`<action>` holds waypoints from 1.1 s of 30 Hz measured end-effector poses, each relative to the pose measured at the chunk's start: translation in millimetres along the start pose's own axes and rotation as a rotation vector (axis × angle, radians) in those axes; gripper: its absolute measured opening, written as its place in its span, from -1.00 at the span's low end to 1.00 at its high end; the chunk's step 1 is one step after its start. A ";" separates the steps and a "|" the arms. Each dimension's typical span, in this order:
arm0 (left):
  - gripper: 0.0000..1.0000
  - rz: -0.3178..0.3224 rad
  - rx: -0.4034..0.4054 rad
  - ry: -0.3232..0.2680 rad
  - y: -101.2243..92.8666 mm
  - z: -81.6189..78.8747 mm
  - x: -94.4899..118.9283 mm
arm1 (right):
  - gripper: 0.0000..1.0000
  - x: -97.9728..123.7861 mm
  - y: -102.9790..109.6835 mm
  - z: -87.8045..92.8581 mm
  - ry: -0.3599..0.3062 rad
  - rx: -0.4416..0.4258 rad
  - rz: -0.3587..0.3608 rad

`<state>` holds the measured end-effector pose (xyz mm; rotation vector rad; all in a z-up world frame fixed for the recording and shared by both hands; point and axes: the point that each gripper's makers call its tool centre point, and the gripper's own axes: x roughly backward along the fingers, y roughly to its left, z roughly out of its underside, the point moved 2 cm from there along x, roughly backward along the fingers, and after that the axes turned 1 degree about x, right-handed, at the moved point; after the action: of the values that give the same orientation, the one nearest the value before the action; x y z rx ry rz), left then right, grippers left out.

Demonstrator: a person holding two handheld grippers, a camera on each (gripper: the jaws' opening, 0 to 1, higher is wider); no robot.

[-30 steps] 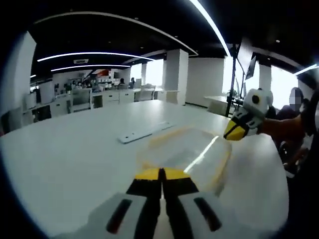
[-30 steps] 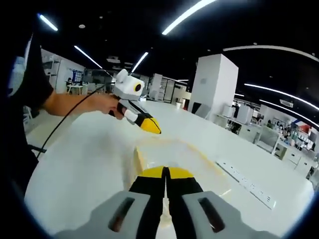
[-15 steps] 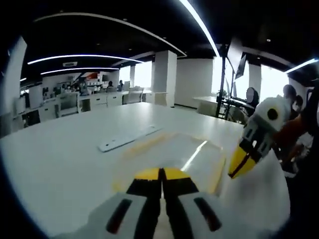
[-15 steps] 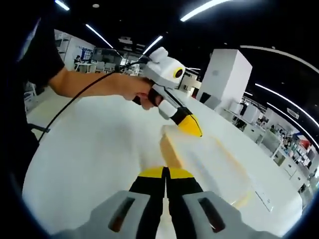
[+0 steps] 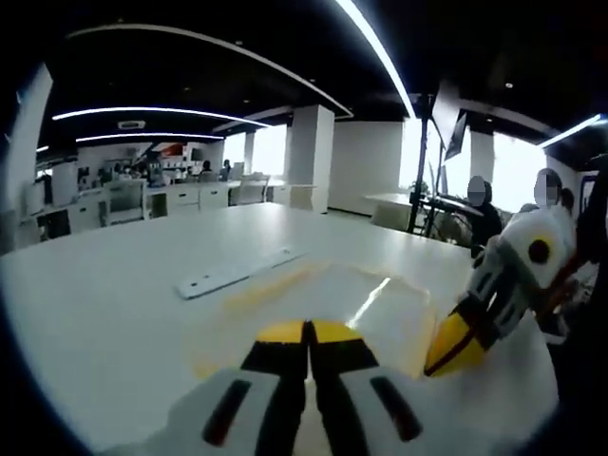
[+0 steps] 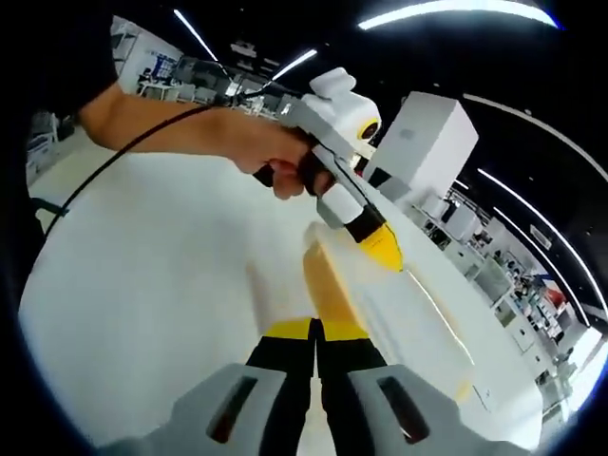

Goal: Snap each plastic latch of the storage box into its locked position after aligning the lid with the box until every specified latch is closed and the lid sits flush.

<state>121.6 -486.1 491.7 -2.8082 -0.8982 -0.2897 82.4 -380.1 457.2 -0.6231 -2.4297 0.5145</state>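
two yellow-tipped jaws are seen pressed together, empty, on the left gripper [image 5: 306, 332] in the left gripper view, just above the clear storage box [image 5: 323, 309] on the white table [image 5: 104, 294]; a white strip [image 5: 237, 273] lies beyond. right gripper [image 5: 454, 350] touches the box's edge. in the right gripper view, right gripper [image 6: 315, 330] is clenched empty over the blurred box [image 6: 380, 294], left gripper [image 6: 382, 253] tip at its lid.

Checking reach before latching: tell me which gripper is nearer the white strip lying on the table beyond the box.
Left. The left gripper points over the storage box toward the white strip; the right gripper sits at the box's opposite side.
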 end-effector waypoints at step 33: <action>-0.99 0.045 -0.040 0.024 0.1 -0.8 -0.6 | -1.00 -22.3 7.4 -1.0 0.151 0.059 0.020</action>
<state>121.1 -486.7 492.3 -2.8506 -0.8320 -0.3376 101.5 -385.7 444.8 -0.6388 -2.2603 0.5258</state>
